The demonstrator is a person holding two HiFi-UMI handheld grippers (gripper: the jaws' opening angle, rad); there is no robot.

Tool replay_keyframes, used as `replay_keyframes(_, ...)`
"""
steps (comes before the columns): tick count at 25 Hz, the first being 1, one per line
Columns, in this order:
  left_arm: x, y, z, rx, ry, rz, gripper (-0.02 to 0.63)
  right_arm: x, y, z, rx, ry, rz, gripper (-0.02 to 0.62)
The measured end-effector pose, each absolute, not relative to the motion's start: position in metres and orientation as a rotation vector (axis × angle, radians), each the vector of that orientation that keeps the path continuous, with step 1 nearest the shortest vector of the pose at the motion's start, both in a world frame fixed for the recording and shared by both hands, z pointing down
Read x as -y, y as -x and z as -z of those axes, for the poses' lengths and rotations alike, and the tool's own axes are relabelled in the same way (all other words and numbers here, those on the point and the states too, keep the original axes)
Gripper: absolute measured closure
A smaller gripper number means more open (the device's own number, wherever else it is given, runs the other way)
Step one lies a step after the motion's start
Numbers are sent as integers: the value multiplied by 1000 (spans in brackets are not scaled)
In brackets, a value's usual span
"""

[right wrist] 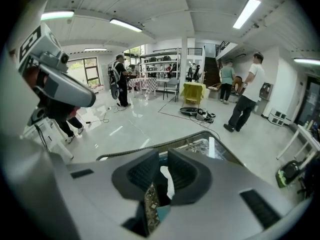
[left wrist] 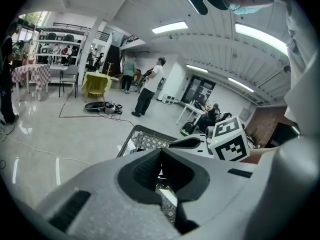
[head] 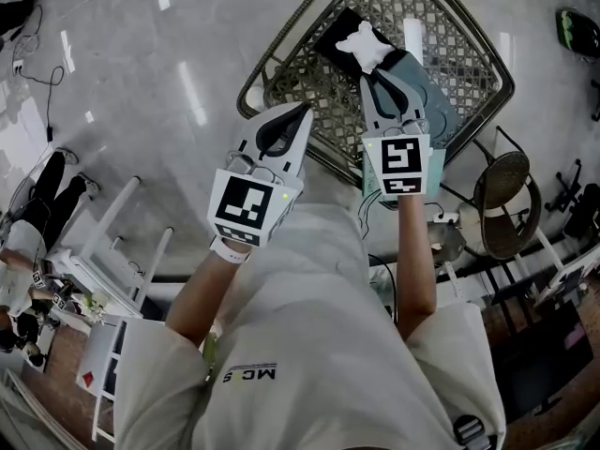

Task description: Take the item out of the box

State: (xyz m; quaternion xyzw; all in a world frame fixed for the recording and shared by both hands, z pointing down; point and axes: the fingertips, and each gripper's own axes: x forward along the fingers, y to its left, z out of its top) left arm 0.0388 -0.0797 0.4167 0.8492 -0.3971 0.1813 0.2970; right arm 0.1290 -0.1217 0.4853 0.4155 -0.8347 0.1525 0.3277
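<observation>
White item (right wrist: pixel 168 182) half-hidden beyond parted right tongs (right wrist: pixel 163 154); left tongs (left wrist: pixel 160 151) together.

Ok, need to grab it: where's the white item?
The white item lies in the mesh basket, head view's upper centre-right, just ahead of the right gripper.

Your right claw (head: pixel 377 73) reaches down into the woven box (head: pixel 450 40) on the glossy grey floor (head: pixel 141 54). Its jaws are a little apart, and its tips are just beside the white soft item (head: pixel 367 47); contact cannot be told. That item lies on a dark cloth (head: pixel 337 37). Your left claw (head: pixel 300 112) hangs over the box's near left rim, jaws meeting at the tip. A round stool (head: pixel 506 204) stands to the right and a white rack (head: pixel 112 242) to the left.
</observation>
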Motion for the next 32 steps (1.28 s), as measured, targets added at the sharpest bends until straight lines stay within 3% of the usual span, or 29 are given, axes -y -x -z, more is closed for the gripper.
replay_keyframes(24,90,-29,-480,1041,-2161,-500,581,149,-118,-603,1958,-684,-130,486)
replay_keyframes(32,90,-16,-499,1048,-2134,-508,583,158,-121,-636,1881,-587,-188,460)
